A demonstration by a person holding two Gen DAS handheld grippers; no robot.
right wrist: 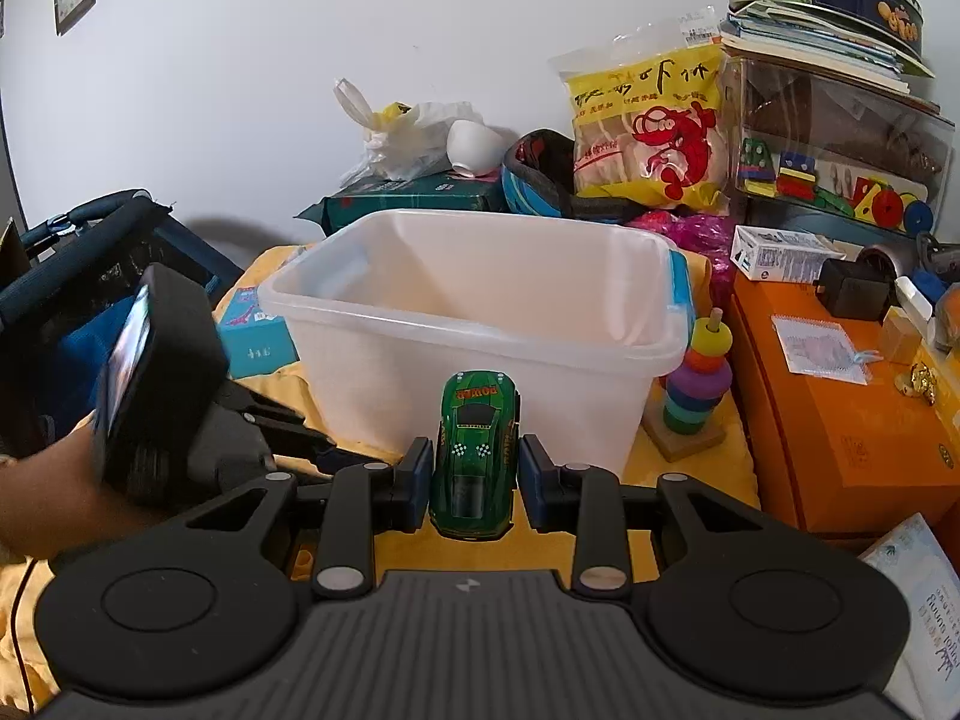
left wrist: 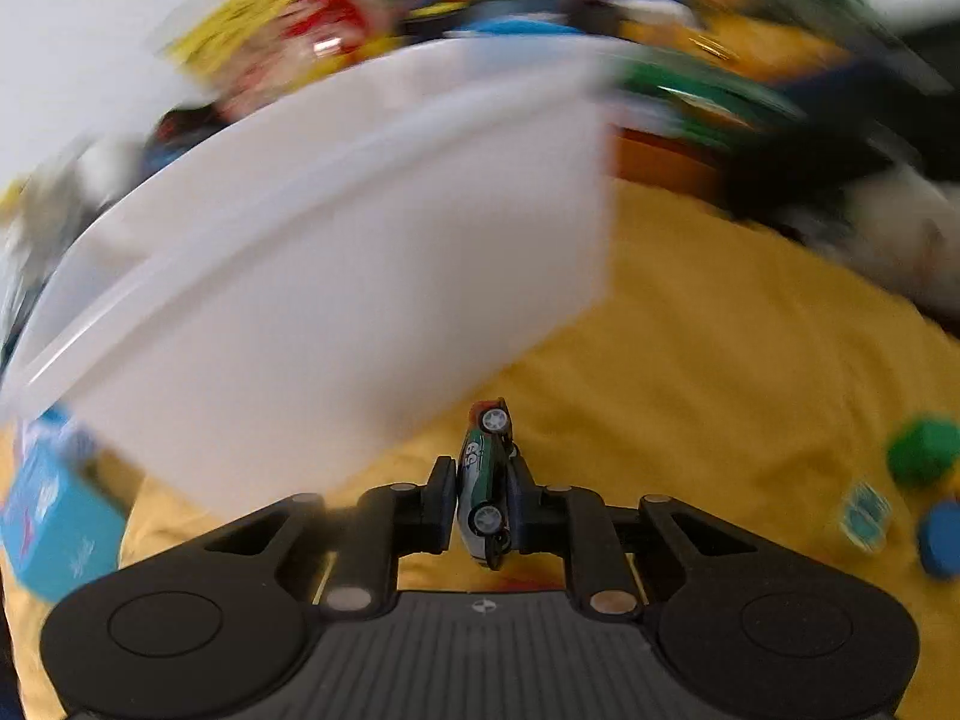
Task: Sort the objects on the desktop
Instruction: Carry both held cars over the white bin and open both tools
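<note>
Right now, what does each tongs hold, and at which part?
Left tongs clamp a small toy car turned sideways, on roof and underside. Right tongs grip the green toy car by its sides.

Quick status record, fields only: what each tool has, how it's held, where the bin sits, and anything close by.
left tool: shut on small car, car turned on its side, wheels facing the camera
right tool: green car between the fingers, roof up, nose toward bin
bin: clear plastic, open top, straight ahead of both tools, looks empty
surface: yellow cloth
near bin: ring stacker at its right
left view: motion-blurred
</note>
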